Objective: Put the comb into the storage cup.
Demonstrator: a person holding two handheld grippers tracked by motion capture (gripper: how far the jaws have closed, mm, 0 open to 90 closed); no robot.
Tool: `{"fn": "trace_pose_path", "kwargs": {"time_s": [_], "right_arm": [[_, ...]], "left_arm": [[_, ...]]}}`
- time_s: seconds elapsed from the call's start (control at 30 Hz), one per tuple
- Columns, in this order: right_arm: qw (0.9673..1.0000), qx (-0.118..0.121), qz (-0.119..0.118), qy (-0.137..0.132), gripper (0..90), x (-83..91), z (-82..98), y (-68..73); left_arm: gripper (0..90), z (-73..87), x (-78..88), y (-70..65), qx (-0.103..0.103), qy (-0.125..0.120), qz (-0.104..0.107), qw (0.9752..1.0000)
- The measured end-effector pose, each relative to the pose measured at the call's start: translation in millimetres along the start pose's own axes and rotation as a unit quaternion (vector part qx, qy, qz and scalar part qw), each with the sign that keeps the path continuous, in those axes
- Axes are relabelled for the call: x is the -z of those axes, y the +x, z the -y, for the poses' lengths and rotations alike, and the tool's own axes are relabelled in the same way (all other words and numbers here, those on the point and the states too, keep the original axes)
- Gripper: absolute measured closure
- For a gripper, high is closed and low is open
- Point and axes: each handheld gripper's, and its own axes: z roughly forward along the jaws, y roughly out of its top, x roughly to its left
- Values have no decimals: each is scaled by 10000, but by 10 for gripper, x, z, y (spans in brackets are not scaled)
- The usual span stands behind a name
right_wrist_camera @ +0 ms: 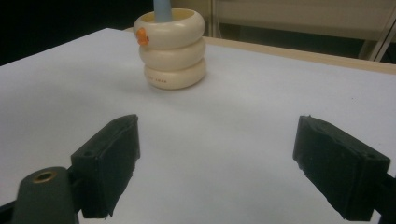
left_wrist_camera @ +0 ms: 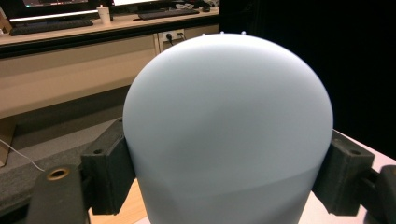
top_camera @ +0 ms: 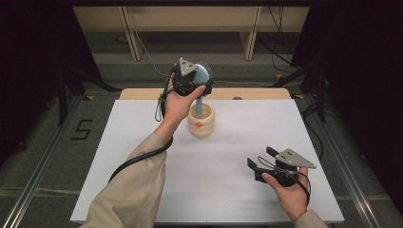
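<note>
We see the left gripper (top_camera: 198, 80) grasping the smooth, domed pale-blue brush head (left_wrist_camera: 228, 130) – its handle apparently stands in a glossy cream ringed holder (top_camera: 201, 121) on the white desk (top_camera: 142, 142). The right gripper (top_camera: 262, 159) rests released – matte black fingers (right_wrist_camera: 109, 163) apart.

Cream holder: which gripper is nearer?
Left. The left gripper is just above the cream holder, clamped on the blue brush standing in it. The right gripper rests open on the table, well off to the holder's near right.
</note>
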Motion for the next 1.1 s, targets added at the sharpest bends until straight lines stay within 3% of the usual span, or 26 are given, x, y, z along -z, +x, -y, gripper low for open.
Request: {"fn": "trace_pose_path", "kwargs": {"time_s": [1.1], "right_arm": [[10000, 2, -4, -22, 155, 1, -1, -4]], "left_arm": [[196, 77, -93, -15, 30, 113, -2, 9999]]}}
